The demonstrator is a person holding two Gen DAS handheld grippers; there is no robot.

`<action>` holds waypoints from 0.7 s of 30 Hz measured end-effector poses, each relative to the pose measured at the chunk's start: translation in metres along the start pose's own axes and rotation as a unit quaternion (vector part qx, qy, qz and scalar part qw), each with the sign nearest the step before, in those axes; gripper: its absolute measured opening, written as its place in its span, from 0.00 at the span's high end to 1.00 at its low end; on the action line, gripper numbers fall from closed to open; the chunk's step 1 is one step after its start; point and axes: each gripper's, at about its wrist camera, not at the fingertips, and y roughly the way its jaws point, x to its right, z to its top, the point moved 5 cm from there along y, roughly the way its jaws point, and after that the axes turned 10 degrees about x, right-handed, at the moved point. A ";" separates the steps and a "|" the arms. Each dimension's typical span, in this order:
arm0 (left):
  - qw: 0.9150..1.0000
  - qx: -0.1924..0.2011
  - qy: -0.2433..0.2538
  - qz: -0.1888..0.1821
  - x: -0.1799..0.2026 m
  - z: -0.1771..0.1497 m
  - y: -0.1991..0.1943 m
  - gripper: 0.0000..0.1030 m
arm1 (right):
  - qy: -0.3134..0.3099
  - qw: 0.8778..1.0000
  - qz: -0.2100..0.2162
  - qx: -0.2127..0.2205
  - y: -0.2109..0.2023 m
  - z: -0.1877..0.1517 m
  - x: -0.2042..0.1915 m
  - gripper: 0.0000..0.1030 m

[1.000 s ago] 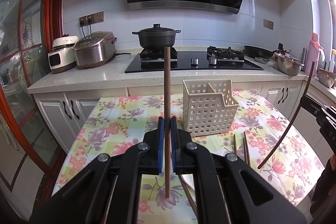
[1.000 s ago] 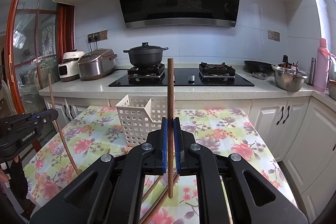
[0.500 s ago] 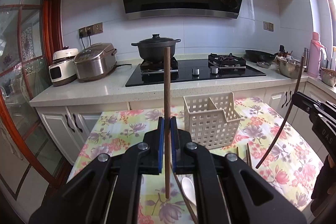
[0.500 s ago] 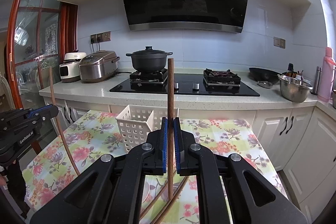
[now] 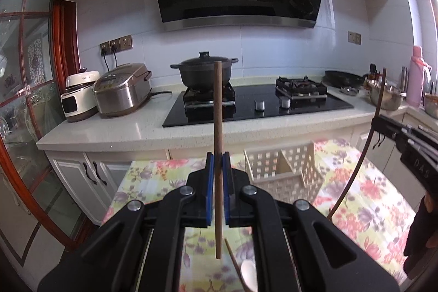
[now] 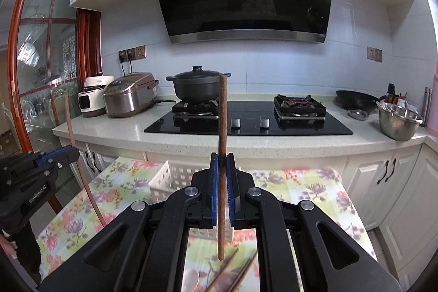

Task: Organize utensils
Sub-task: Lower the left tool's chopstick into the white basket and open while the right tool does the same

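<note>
Both my grippers clamp a chopstick upright above the table.

Left gripper (image 5: 218, 163) pinches one chopstick (image 5: 218, 127), right gripper (image 6: 222, 166) another (image 6: 222, 133); the basket (image 5: 284, 174) sits blurred below, half hidden in the right view.

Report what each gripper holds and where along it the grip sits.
The left gripper clamps a wooden chopstick below its middle, upright. The right gripper clamps a second chopstick likewise, below its middle, its lower end sticking out beneath the pads.

Ahead of the left gripper (image 5: 218, 182), to its right, the white basket (image 5: 284, 171) stands open-topped; spoon (image 5: 249, 272) and chopsticks (image 6: 232, 267) clutter the cloth beneath, seemingly loose.
</note>
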 end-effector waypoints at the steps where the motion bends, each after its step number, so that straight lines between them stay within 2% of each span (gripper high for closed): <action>1: 1.000 0.002 -0.002 -0.002 -0.001 0.008 0.003 0.94 | 0.000 1.000 0.001 0.002 0.003 0.004 0.000 0.92; 10: 0.999 0.032 -0.007 -0.012 -0.004 0.092 0.032 0.94 | -0.016 1.000 -0.007 0.016 0.038 0.049 0.009 0.92; 14: 0.999 0.040 -0.022 -0.026 0.002 0.120 0.046 0.94 | -0.006 1.000 -0.007 0.012 0.056 0.056 0.016 0.92; 18: 0.998 0.035 -0.035 -0.049 0.016 0.133 0.061 0.94 | 0.009 1.000 0.005 0.000 0.070 0.054 0.016 0.92; 21: 0.997 0.027 -0.037 -0.061 0.027 0.129 0.071 0.94 | 0.013 1.000 0.018 -0.015 0.080 0.044 0.010 0.92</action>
